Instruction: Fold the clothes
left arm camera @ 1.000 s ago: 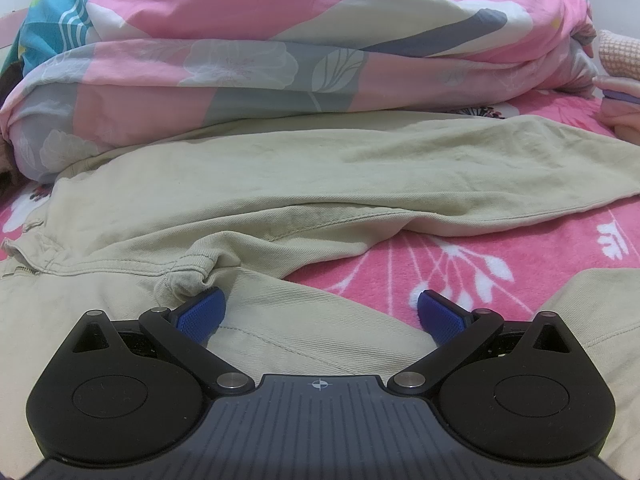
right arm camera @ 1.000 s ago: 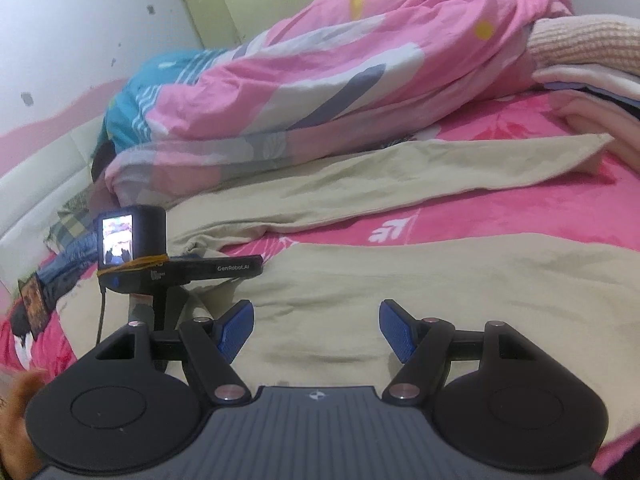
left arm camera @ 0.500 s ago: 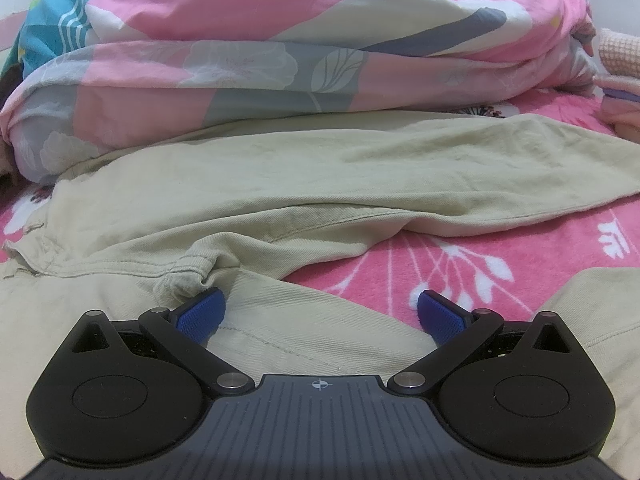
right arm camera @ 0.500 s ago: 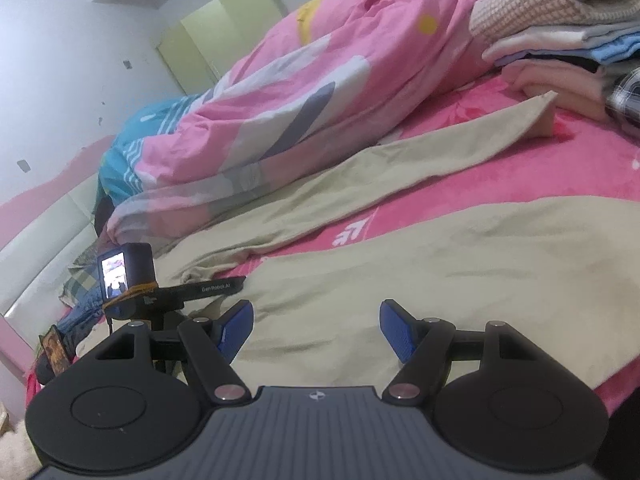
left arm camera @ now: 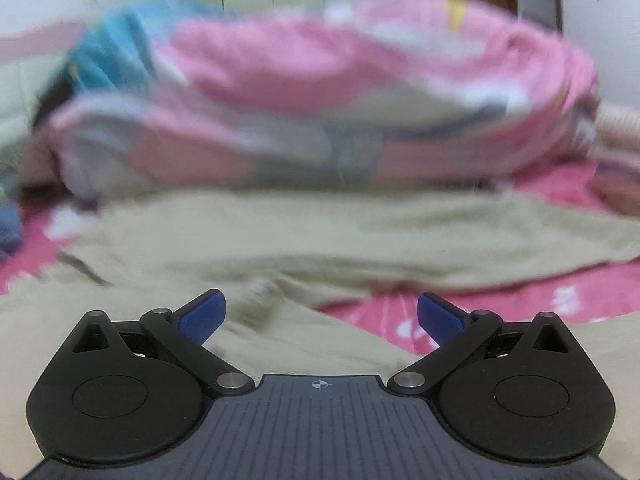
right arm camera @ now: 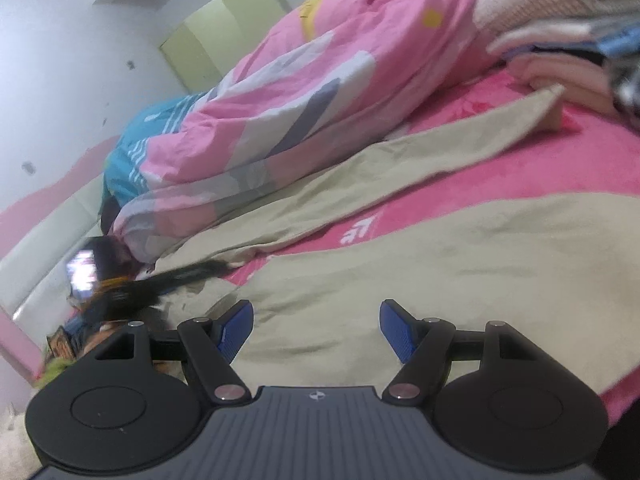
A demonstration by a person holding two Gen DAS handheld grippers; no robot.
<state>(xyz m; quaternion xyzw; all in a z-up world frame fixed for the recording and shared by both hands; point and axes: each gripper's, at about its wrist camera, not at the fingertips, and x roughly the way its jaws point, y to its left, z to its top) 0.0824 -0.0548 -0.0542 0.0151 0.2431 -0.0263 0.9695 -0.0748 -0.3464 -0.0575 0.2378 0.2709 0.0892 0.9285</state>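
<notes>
Spreading across the pink bed [right arm camera: 500, 176], the beige trousers [right arm camera: 440, 248] lie unfolded, one leg stretched toward the stack of folded clothes [right arm camera: 560, 40], the other nearer, below the rumpled quilt [right arm camera: 320, 80]. Folding well likely means pinching matching points on one leg with both tools and carrying it flat over the other. The cloth looks soft, creased and thin. Left tongs [left arm camera: 320, 316] stand apart over the crotch seam, holding nothing; right tongs [right arm camera: 316, 328] likewise gape, empty, above the near leg.

Pink bed [right arm camera: 500, 176] bears beige trousers [right arm camera: 420, 248] (probably) and duvet [right arm camera: 320, 80].
</notes>
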